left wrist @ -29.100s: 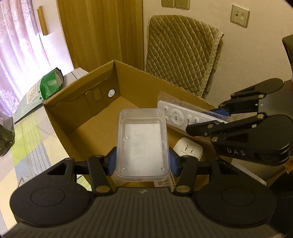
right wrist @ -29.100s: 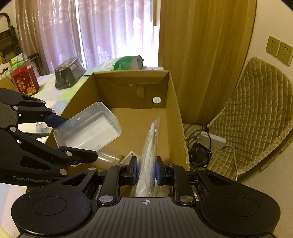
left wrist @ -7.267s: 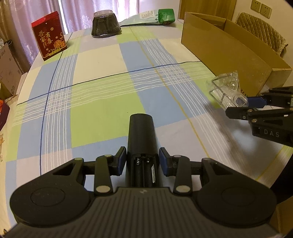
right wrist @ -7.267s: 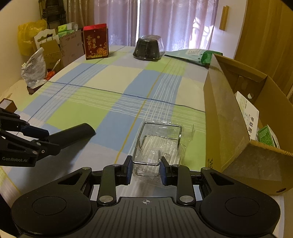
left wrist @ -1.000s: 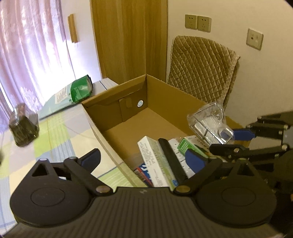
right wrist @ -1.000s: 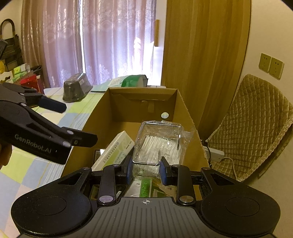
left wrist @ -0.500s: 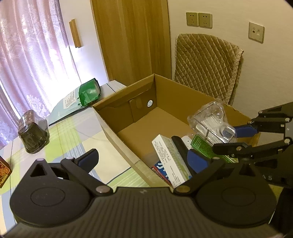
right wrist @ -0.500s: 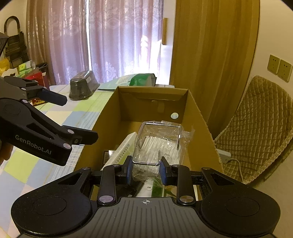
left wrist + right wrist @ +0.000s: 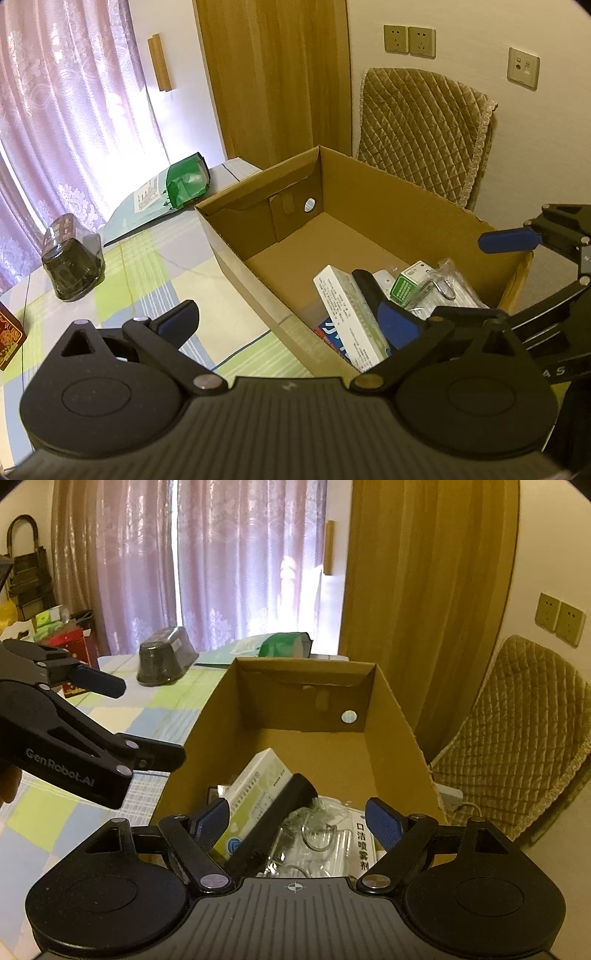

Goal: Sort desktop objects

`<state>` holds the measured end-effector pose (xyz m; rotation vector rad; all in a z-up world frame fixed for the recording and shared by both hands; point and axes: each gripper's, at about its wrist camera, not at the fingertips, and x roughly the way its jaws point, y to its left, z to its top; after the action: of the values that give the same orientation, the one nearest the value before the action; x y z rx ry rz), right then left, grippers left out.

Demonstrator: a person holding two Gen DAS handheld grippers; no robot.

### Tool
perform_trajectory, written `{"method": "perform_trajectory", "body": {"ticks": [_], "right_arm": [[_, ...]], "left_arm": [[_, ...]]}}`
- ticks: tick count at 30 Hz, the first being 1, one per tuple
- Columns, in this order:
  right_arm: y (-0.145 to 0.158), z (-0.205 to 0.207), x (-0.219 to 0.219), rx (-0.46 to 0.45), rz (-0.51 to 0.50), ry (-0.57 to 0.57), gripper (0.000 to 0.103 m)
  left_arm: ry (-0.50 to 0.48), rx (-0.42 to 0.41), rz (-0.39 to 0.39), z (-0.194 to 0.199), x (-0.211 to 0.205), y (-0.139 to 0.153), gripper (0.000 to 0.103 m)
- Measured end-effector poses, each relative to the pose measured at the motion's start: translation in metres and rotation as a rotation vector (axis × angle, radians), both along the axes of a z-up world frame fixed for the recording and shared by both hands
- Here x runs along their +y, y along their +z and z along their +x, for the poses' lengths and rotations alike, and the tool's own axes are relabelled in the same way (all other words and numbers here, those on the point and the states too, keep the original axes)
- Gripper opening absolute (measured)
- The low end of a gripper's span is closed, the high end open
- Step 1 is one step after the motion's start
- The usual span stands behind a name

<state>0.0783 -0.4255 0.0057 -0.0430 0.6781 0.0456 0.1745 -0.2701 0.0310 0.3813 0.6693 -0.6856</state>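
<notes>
An open cardboard box [image 9: 306,701] [image 9: 388,210] stands at the table's edge. In its near end lie a white and green carton [image 9: 258,786] [image 9: 347,314], a black cylinder [image 9: 280,812] [image 9: 369,291], a small green box [image 9: 410,284] and a clear plastic package [image 9: 317,842] [image 9: 447,295]. My right gripper [image 9: 299,819] [image 9: 491,277] hangs open just above the clear package, touching nothing. Beside it, my left gripper [image 9: 288,319] [image 9: 129,720] is open and empty over the box's near left wall.
On the checked tablecloth [image 9: 140,280] sit a dark lidded container [image 9: 72,269] [image 9: 166,661], a green-topped bag [image 9: 184,184] [image 9: 284,644] behind the box, and a red box [image 9: 74,650]. A quilted chair [image 9: 424,129] [image 9: 517,720] stands beyond the box. Curtains hang at the back.
My right gripper has opened and let go of the clear plastic package, which now lies in the box. Both grippers have drawn back a little from the box.
</notes>
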Motion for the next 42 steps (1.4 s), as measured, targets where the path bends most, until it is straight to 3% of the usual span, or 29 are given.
{"method": "perform_trajectory", "body": {"ticks": [14,17,42], "right_arm": [[0.016,-0.021,-0.015,0.086,0.066,-0.099,0.084],[0.022,-0.028,-0.014,0.086,0.07,-0.115,0.101],[0.055,-0.065,0.004,0.092,0.009,-0.137,0.101]], "left_arm": [[0.069,0.042,-0.029,-0.03,0.023,0.005,0.102],[0.082,0.053,-0.038,-0.039,0.028,0.006,0.102],[0.149,0.071,-0.061,-0.084,0.051,0.029,0.102]]}}
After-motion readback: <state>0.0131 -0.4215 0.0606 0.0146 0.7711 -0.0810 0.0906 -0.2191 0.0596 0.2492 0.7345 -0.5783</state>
